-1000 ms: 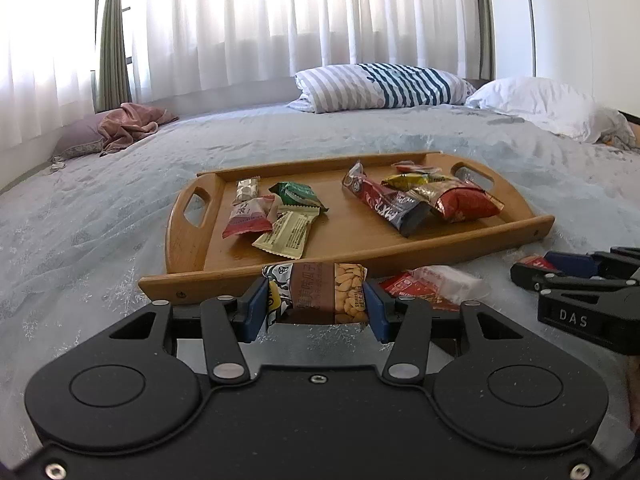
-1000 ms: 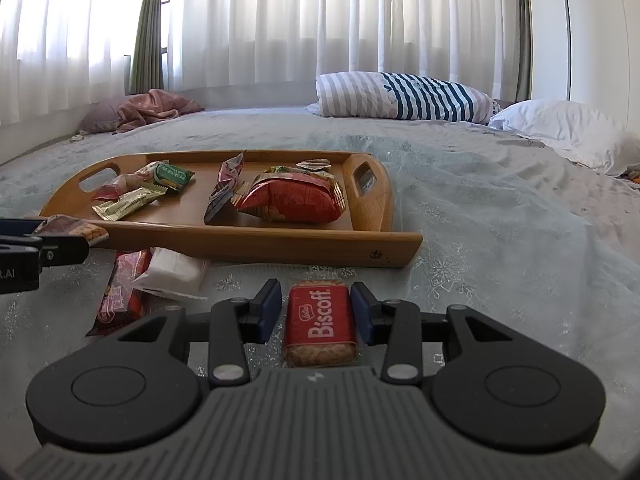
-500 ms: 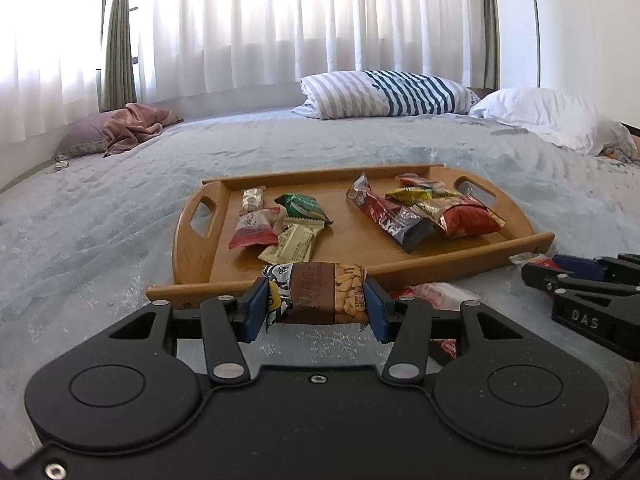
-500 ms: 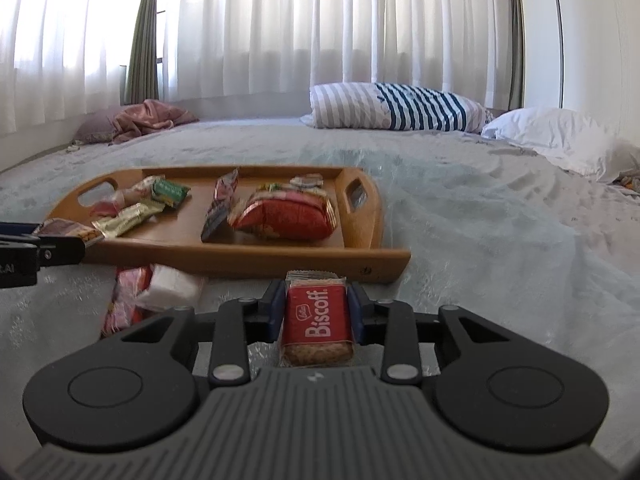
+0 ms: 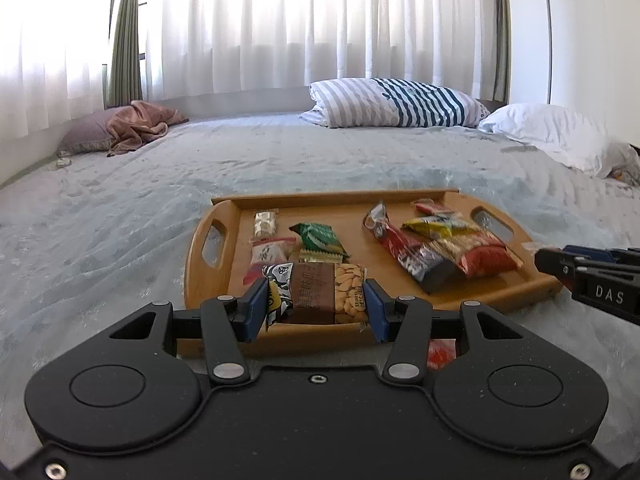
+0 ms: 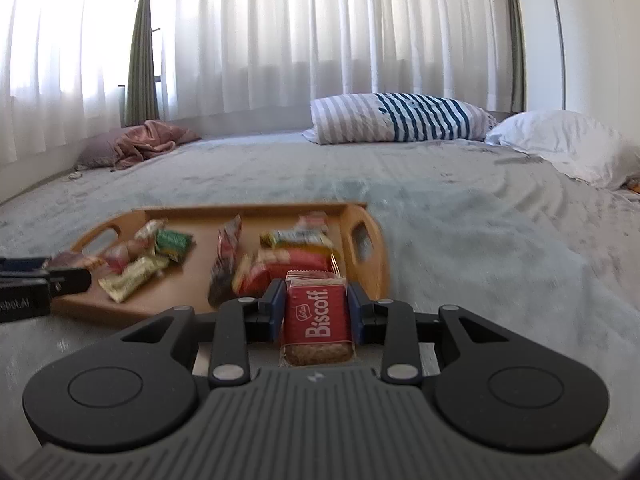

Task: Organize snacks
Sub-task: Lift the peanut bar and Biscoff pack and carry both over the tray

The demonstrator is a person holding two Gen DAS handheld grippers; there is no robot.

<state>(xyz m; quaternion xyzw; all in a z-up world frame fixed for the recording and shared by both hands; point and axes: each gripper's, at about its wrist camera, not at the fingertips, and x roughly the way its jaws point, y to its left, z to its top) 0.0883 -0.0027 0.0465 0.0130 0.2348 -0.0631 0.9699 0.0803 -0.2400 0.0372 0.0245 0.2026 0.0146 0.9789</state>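
Two tongs are loaded, each closed on one snack. Left tongs (image 5: 316,306) grip a peanut bar (image 5: 316,294) across its ends, long axis crosswise between the blue pads, held above the near rail of the wooden tray (image 5: 216,280) at its left half. Right tongs (image 6: 316,312) are clamped on the sides of a red Biscoff biscuit pack (image 6: 316,318), long axis pointing forward along the fingers, held just short of the tray's right end, beside the handle cut-out (image 6: 360,240). The tray rests on the bed (image 5: 120,220), not on a bench, and already carries sorted packets: a green packet (image 5: 320,238) and small pale packets in the left group, a dark-red wrapper (image 5: 408,252) and a red-and-gold crisp bag (image 5: 468,248) to the right. Judgement: the drop zone lies straight ahead and slightly below both tongs; the left load is the nearer to the tray floor, already overlapping the rail in its view. Compared with a second ago, the right tongs, then open around the Biscoff lying on the bed, have closed and lifted it toward the tray; the left tongs have carried the peanut bar forward and higher, so the tray sits closer. One red packet (image 5: 440,354) remains on the bed below the left tongs.
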